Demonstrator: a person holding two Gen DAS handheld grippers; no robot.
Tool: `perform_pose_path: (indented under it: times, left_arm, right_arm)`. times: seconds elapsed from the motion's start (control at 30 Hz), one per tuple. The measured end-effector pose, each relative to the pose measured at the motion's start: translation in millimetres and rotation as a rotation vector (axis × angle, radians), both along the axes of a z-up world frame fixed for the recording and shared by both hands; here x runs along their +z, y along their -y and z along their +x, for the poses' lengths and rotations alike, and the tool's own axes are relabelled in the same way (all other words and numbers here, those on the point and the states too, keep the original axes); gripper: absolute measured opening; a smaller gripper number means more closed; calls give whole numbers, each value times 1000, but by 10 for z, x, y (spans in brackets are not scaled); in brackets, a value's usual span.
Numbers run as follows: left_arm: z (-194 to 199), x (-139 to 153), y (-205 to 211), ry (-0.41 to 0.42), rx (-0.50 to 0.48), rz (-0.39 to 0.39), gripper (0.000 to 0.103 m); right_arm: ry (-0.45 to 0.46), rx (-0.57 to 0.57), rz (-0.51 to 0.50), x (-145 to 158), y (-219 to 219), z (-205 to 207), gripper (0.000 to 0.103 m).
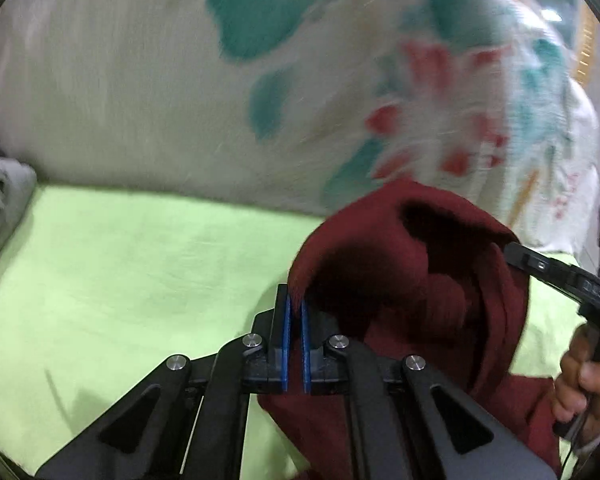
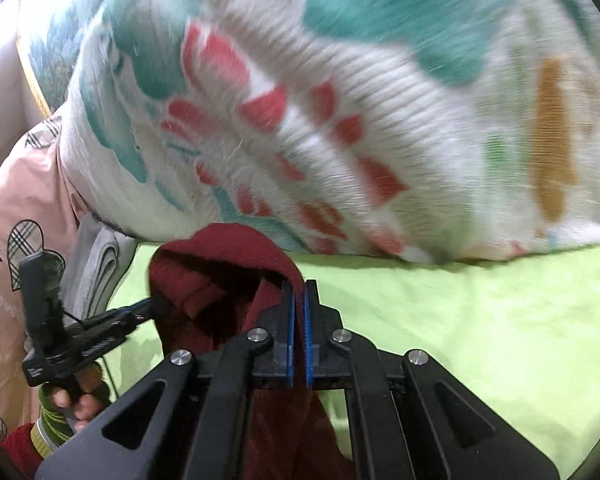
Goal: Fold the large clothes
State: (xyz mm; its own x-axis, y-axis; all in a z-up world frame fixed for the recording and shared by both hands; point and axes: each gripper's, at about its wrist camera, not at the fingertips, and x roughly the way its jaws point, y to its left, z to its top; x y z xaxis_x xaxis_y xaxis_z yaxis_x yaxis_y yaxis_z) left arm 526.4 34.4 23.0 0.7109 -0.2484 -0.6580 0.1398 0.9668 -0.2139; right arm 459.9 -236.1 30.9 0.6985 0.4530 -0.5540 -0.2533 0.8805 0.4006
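Note:
A dark red garment (image 1: pixel 400 272) hangs lifted above a lime green sheet (image 1: pixel 140 280). My left gripper (image 1: pixel 295 300) is shut on one edge of it, the cloth pinched between the blue pads. My right gripper (image 2: pixel 299 296) is shut on another edge of the red garment (image 2: pixel 220 276), which sags in a loop between the two grippers. The right gripper shows in the left wrist view (image 1: pixel 512 250), gripping the cloth at the right. The left gripper shows in the right wrist view (image 2: pixel 152 306), at the left.
A big floral quilt (image 2: pixel 340 120) in white, teal and red is piled behind the sheet (image 2: pixel 480 340). A folded grey cloth (image 1: pixel 0 200) lies at the left. Pink bedding with heart prints (image 2: pixel 16 220) lies beside another grey cloth (image 2: pixel 100 268).

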Motion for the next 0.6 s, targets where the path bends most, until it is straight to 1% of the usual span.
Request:
perform_pose_path:
  times: [0.07, 0.17, 0.3, 0.4, 0.43, 0.5, 0.6]
  left_arm:
    - [-257, 146, 86, 42, -32, 17, 2]
    - [-693, 298, 176, 81, -70, 13, 2]
    - [-1425, 376, 341, 112, -111, -3, 2]
    - [-1877, 279, 390, 103, -129, -21, 2]
    - [-2096, 252, 425, 99, -134, -16, 2]
    - [-2330, 139, 448, 86, -144, -17, 2]
    - [-2561, -32, 534, 61, -157, -2, 2]
  right_arm:
    - [13, -10, 4, 61, 116, -202, 4]
    - [41, -13, -10, 117, 233, -565, 4]
    - [82, -2, -18, 118, 400, -1201, 4]
    - [101, 9, -37, 22, 471, -1680, 4]
    - [101, 12, -49, -35, 493, -1838, 4]
    - [95, 8, -75, -133, 528, -2052, 4]
    - [62, -13, -91, -299, 569, -2314, 4]
